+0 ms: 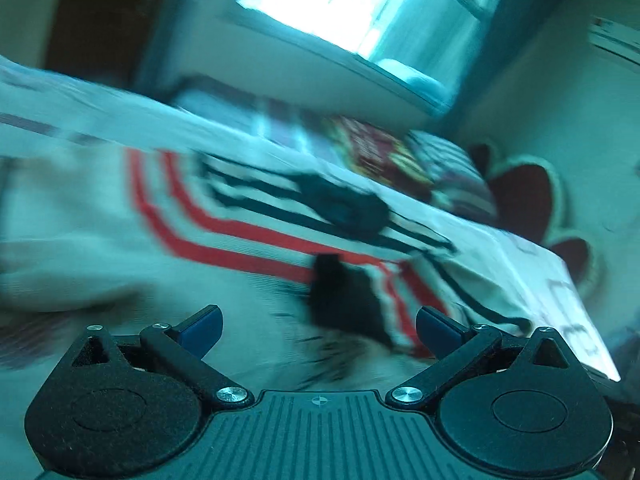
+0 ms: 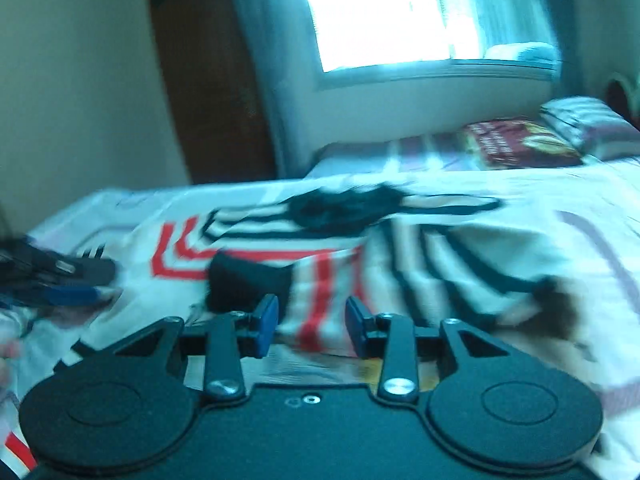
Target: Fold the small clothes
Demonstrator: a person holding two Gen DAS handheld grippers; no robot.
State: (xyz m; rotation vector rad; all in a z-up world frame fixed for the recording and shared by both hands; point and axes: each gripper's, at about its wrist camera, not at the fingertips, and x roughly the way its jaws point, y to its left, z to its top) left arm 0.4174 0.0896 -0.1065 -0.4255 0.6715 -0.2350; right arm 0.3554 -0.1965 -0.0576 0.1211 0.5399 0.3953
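Jaws of both grippers released: left gripper point(image 1: 318, 326) wide apart, right gripper point(image 2: 312, 322) partly parted, nothing gripped. Striped garment point(image 2: 328, 276) lies on the bed point(image 2: 580, 200), one side apparently folded over, black cuff on top. Looks mid-fold; further folds left. Heavy blur.

1. The left gripper point(image 1: 318, 330) is a matte black plastic frame with a ribbed centre plate bearing a small crosshair mark.
2. Its two black linkage arms end in dark blue rectangular pads point(image 1: 202, 330), pinned by round silver screws.
3. Two large round black discs flank the plate, each with a triangular cut-out above it.
4. The right gripper point(image 2: 312, 326) has the same black frame, discs and silver screws, with brighter blue pads point(image 2: 267, 326).
5. Its centre plate is smooth, carrying a small silver ring-shaped fitting.
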